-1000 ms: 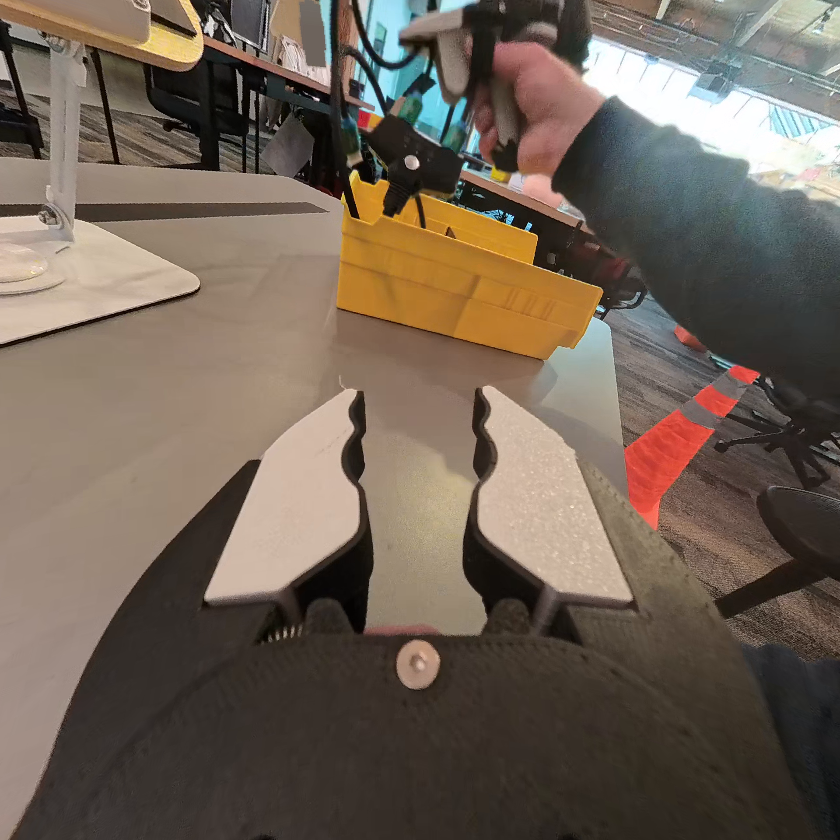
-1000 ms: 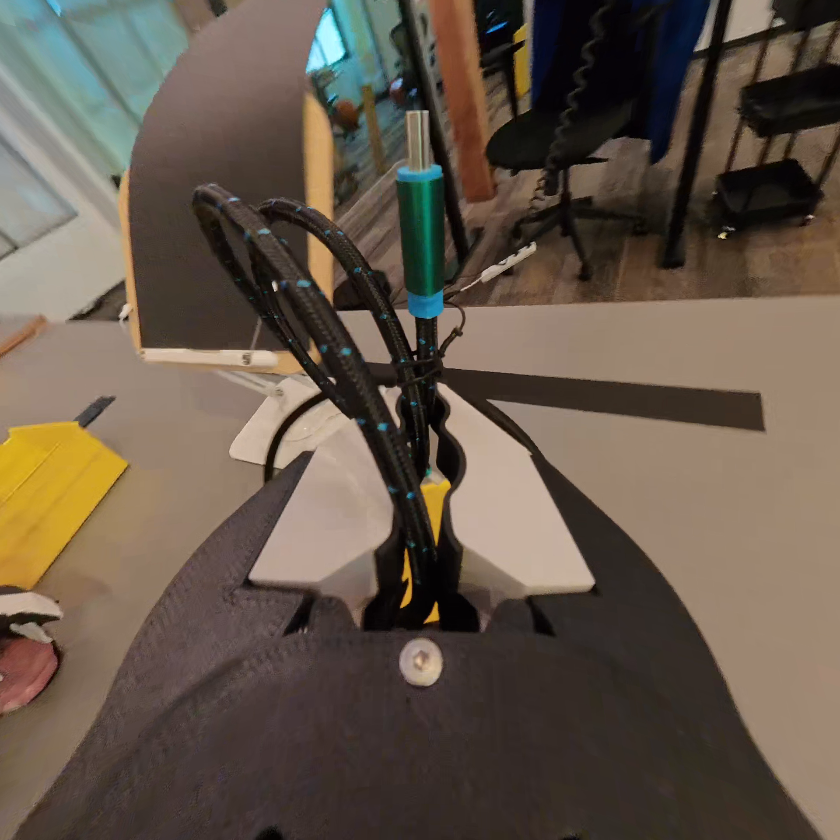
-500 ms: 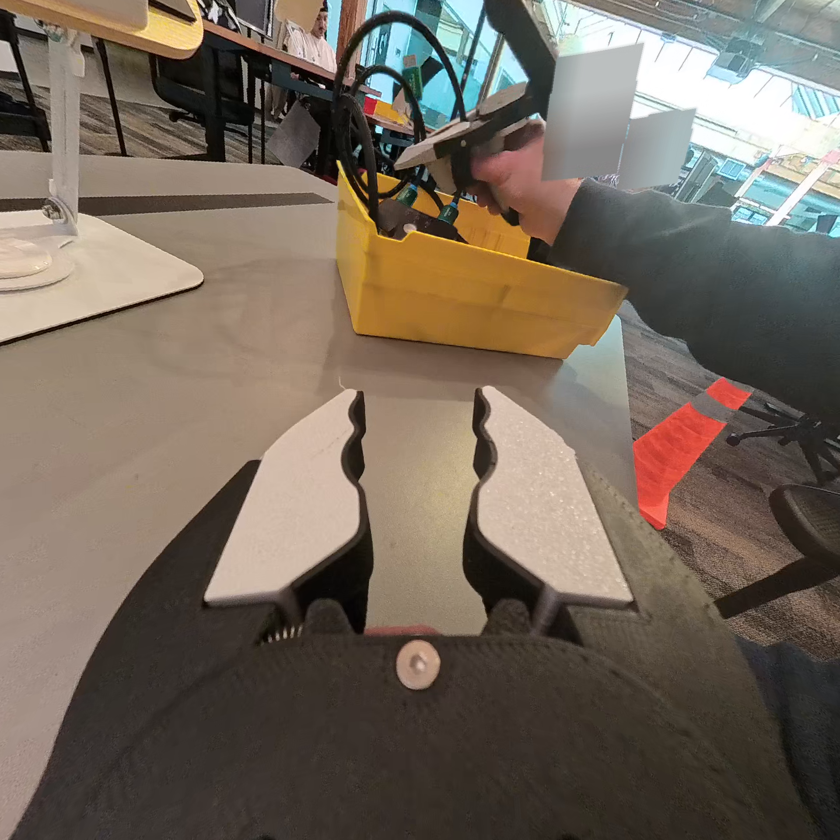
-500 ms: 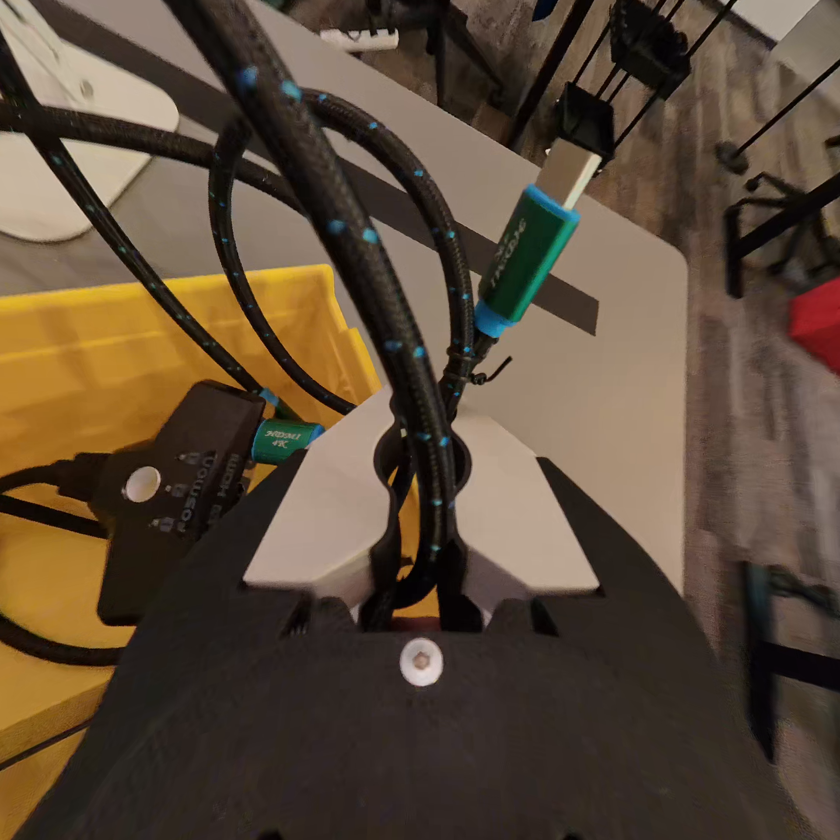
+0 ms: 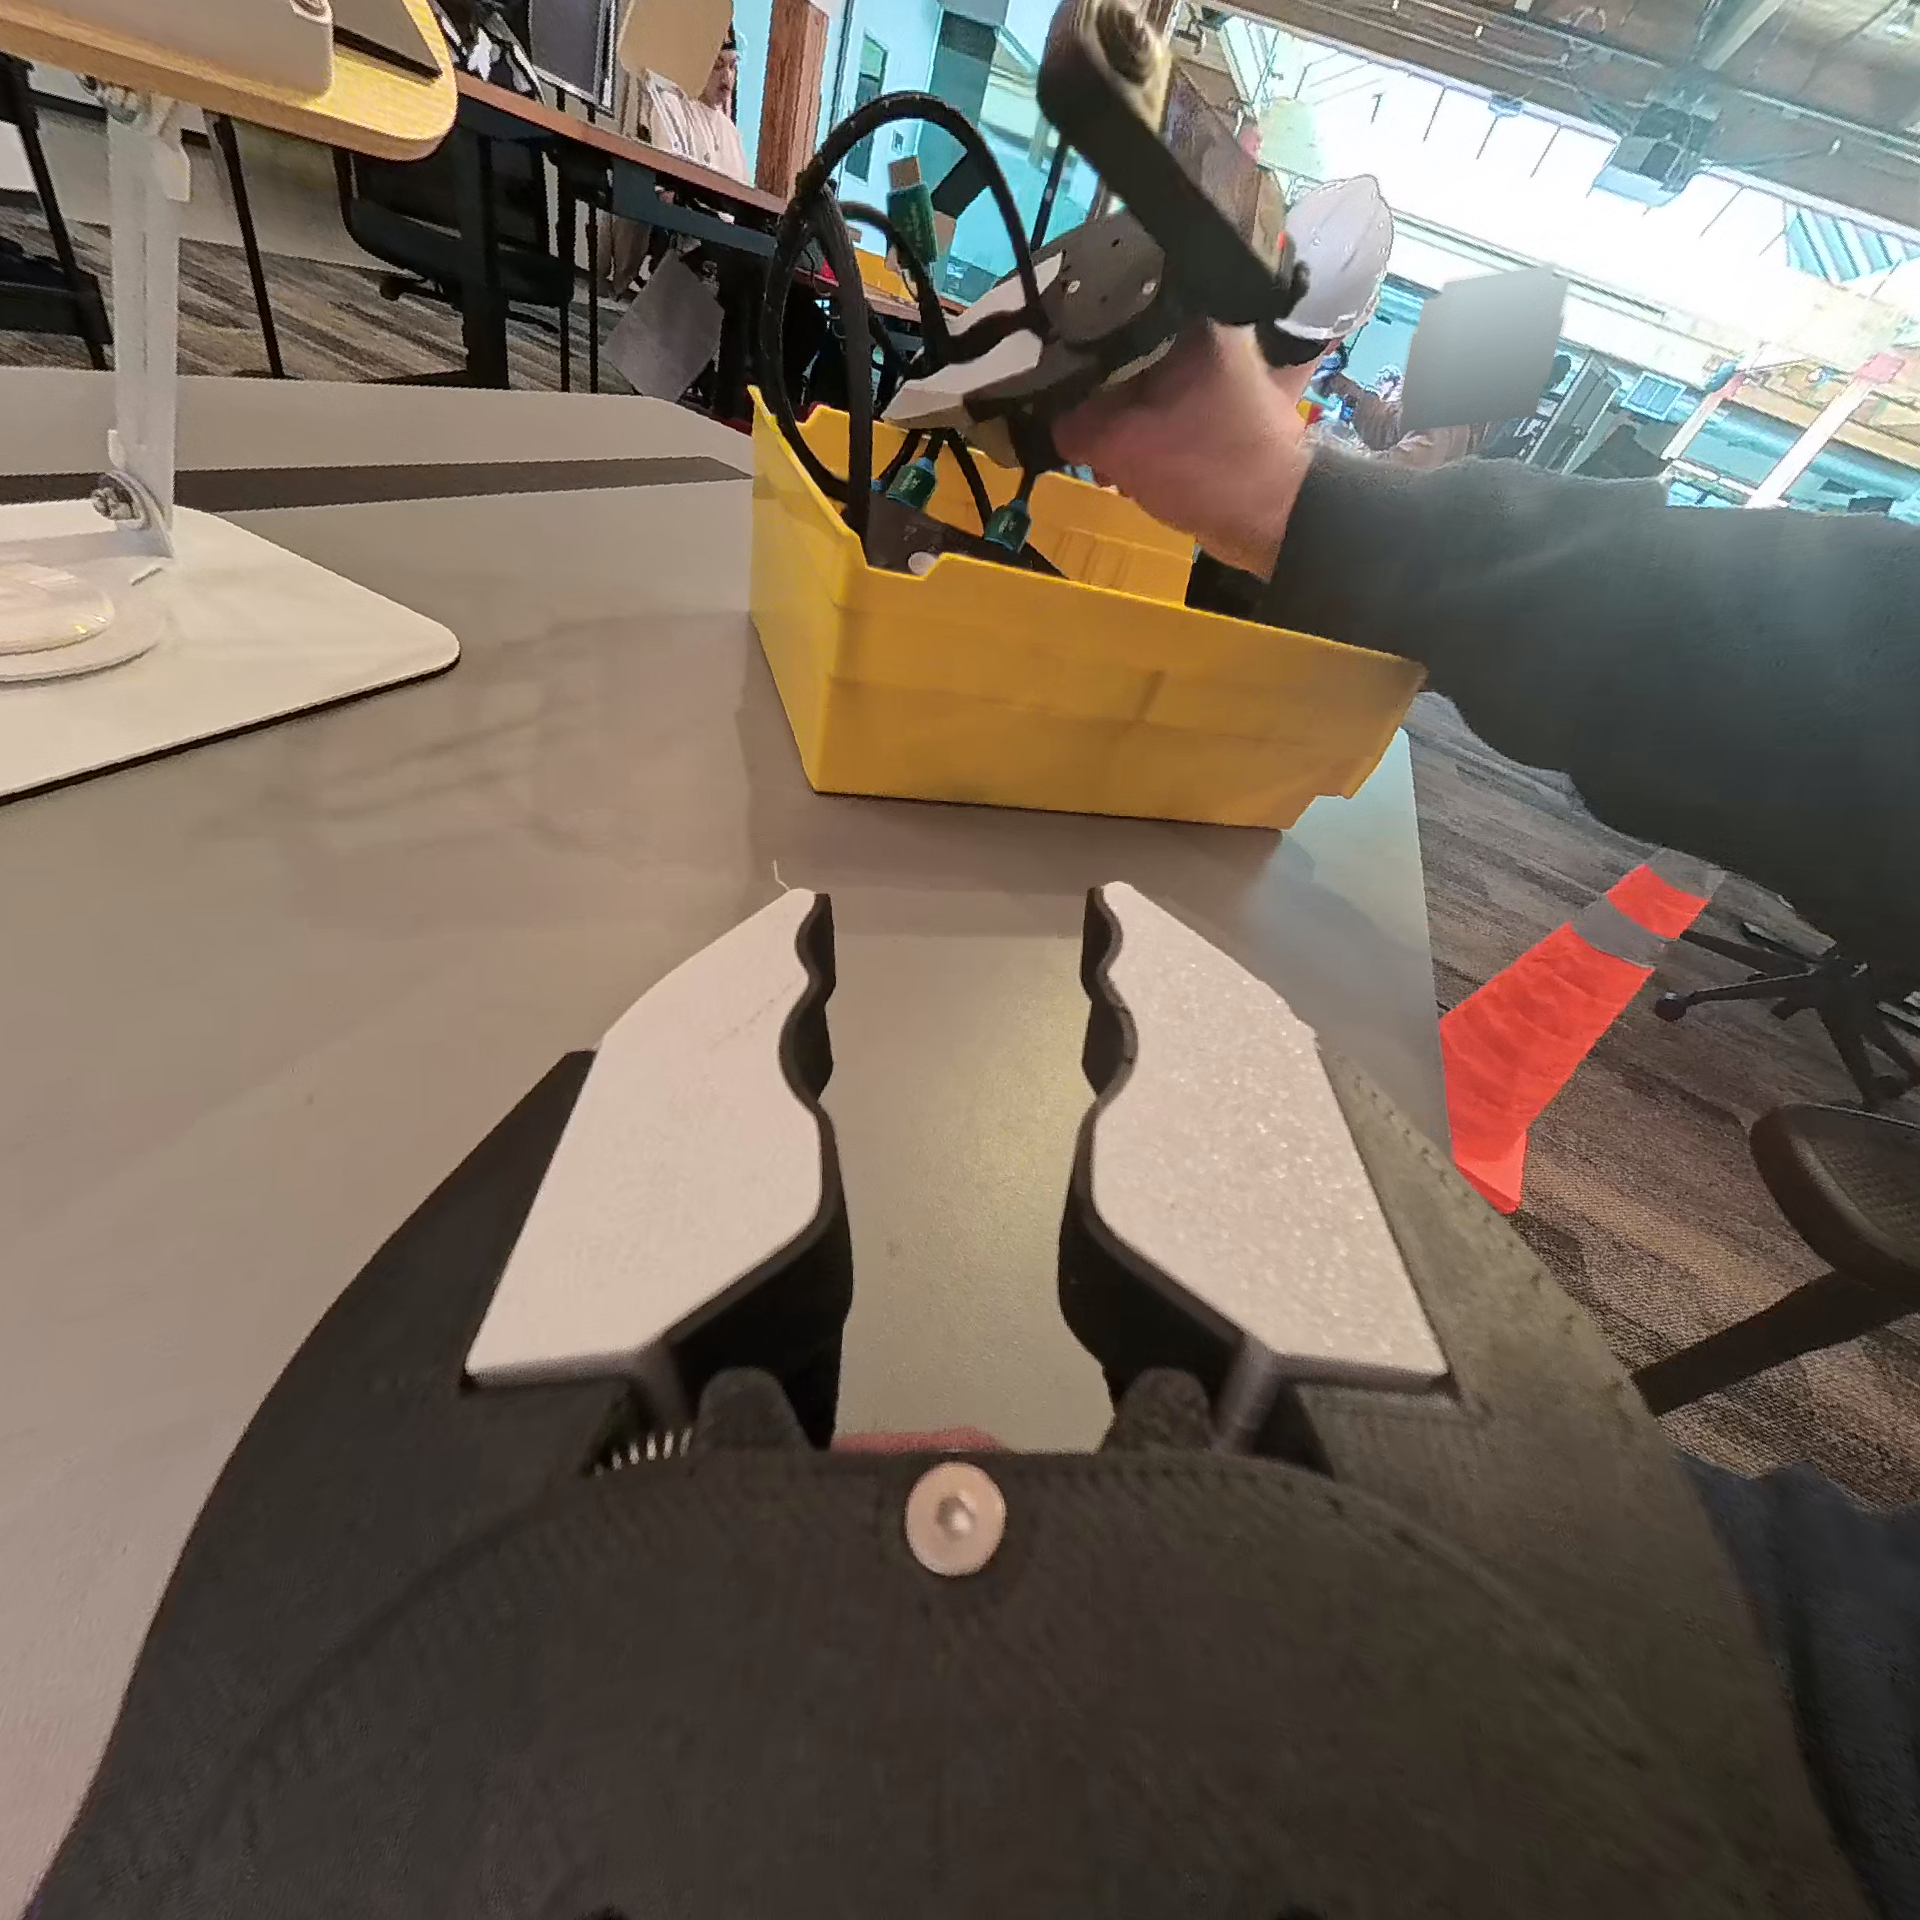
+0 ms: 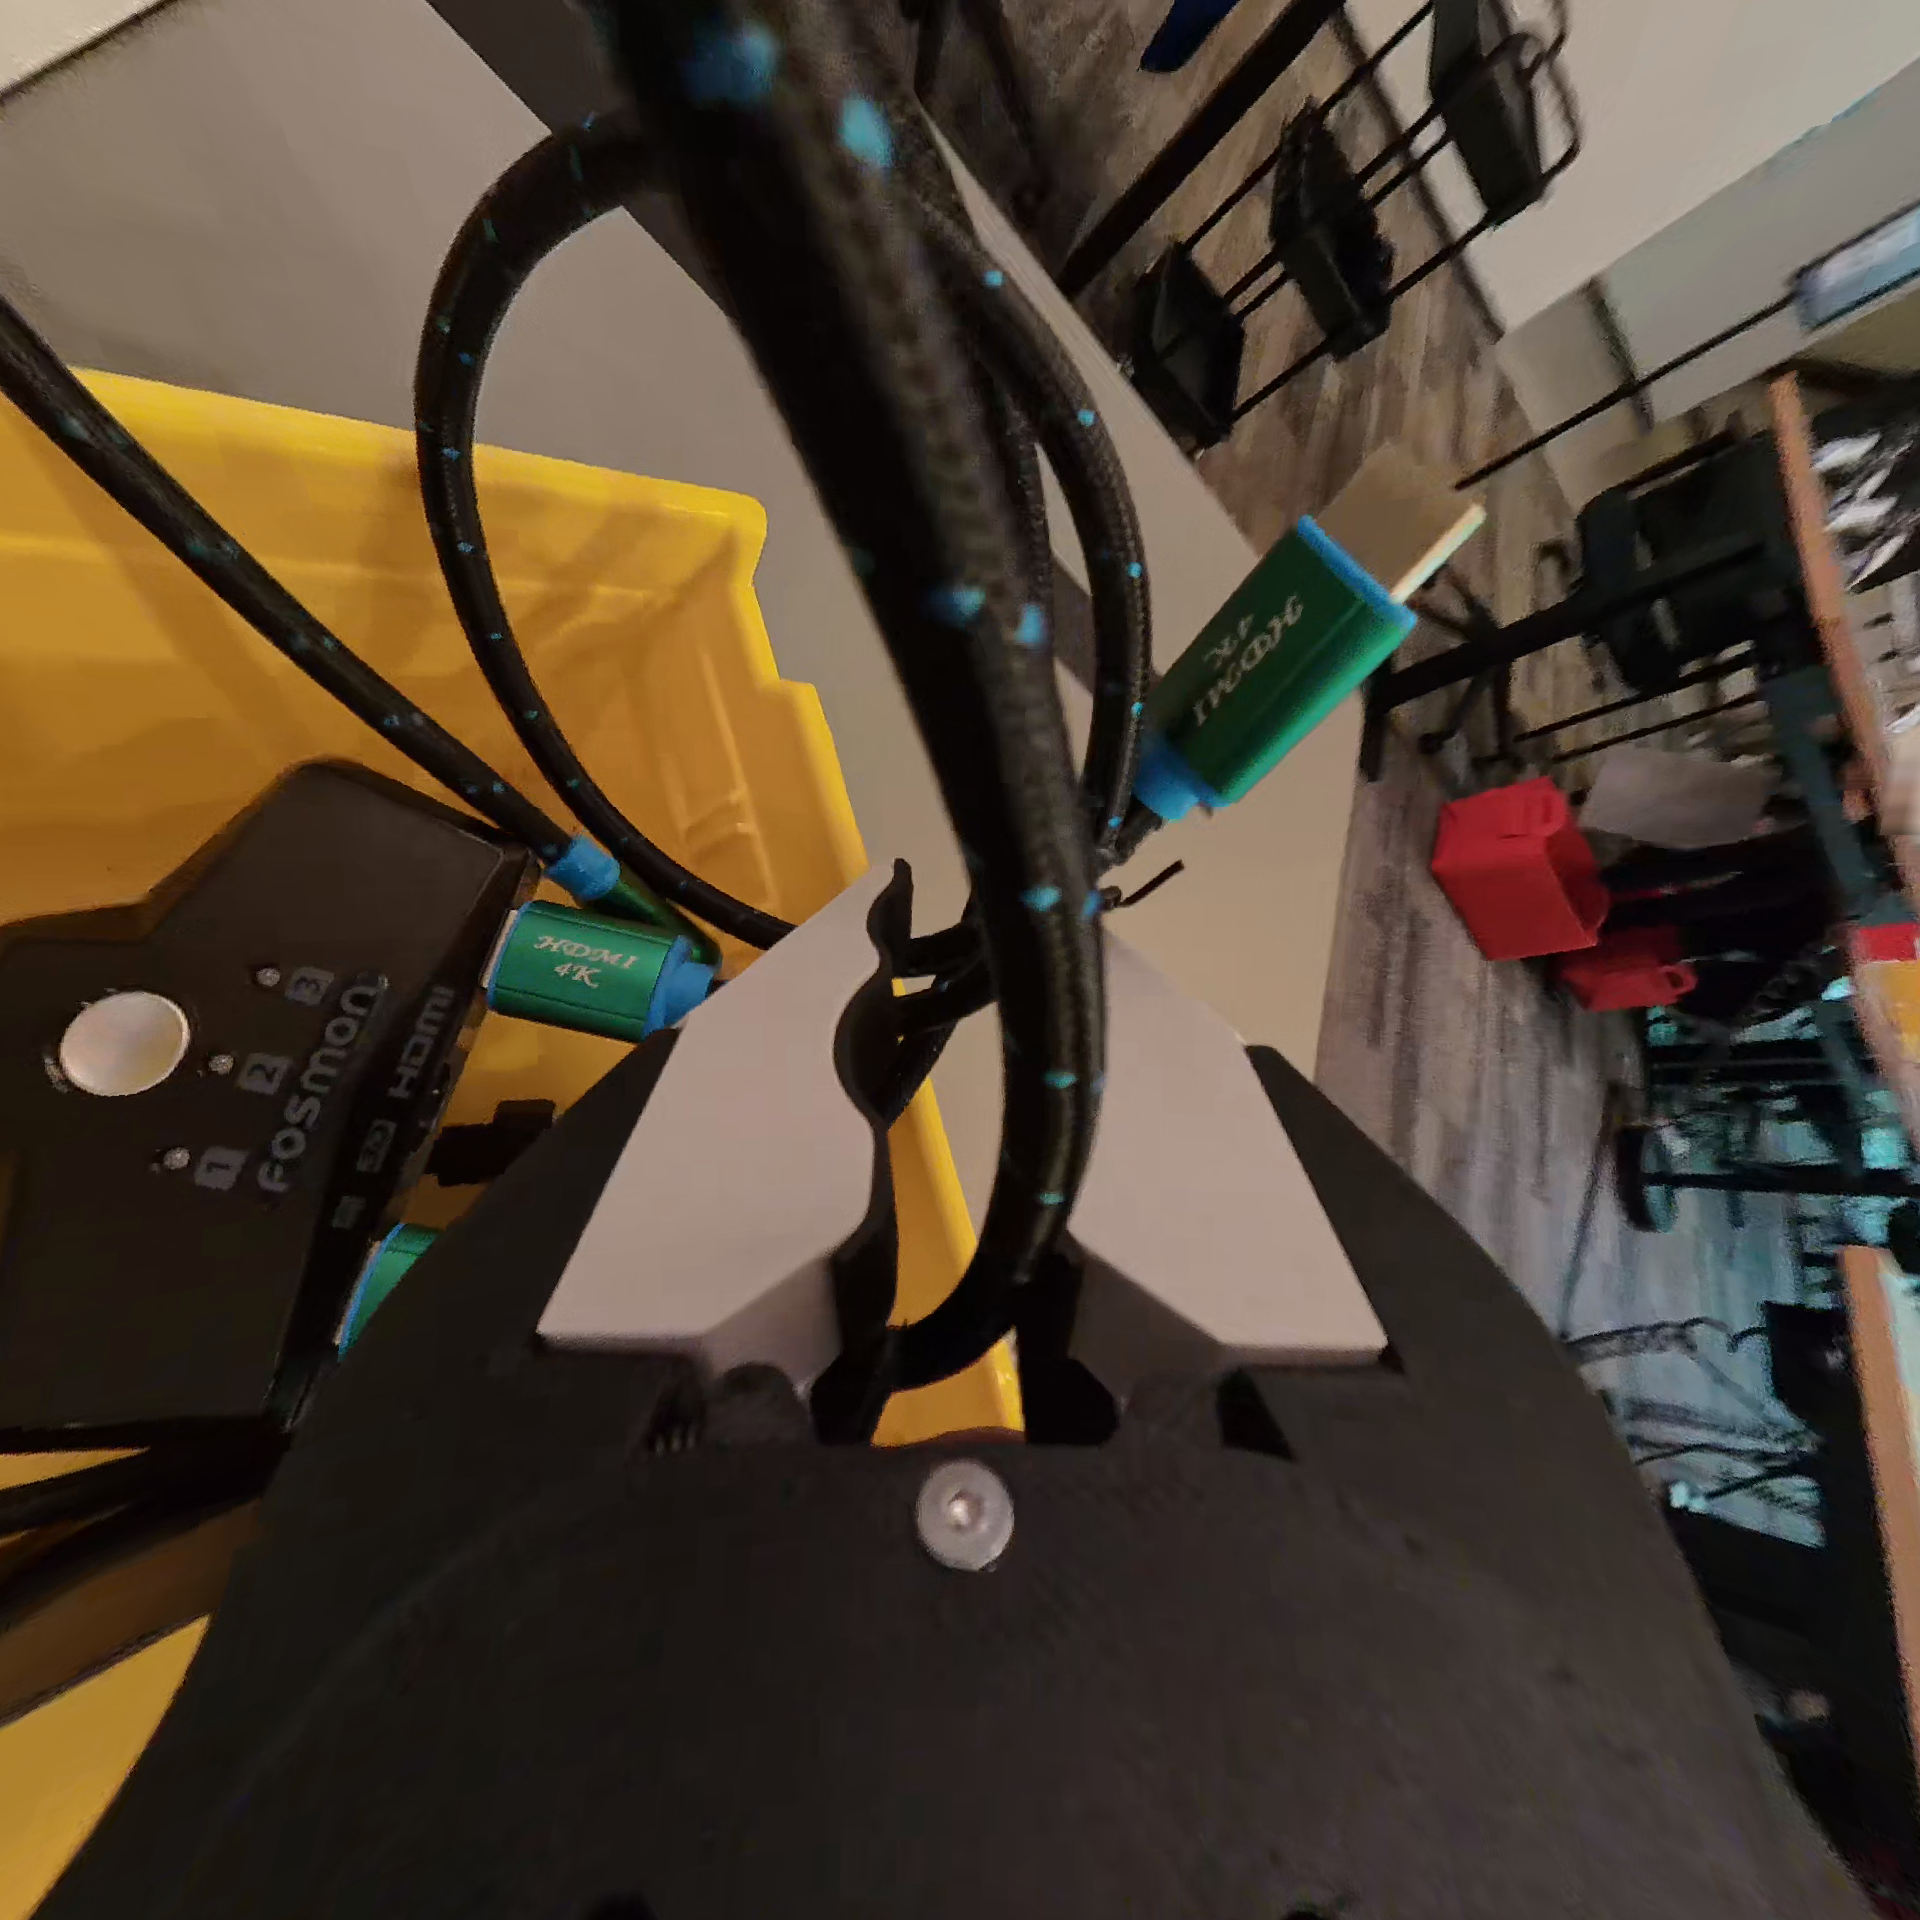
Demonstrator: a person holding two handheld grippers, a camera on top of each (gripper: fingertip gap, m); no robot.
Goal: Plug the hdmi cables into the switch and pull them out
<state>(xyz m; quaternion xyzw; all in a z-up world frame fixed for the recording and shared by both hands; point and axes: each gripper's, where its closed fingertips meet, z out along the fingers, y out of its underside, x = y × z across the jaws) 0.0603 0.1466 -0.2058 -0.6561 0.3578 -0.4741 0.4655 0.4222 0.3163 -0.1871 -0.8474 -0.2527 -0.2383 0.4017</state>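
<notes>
My right gripper is shut on a bundle of black braided HDMI cables over the yellow bin. One green HDMI plug sticks out free past the fingers. The black switch lies in the bin with a green plug in its side and another lower down. In the left wrist view the right gripper hangs over the bin, with the cables looped above it. My left gripper is open and empty, low over the grey table, short of the bin.
A white stand base sits on the table at the left. The table's right edge is close to the bin. An orange cone and an office chair stand on the floor to the right. Red boxes lie on the floor. My right fingertips sit around 40 cm from my left ones.
The right gripper has come down with the cable bundle, and the switch has gone from hanging above the bin to lying inside it. The left gripper has stayed put.
</notes>
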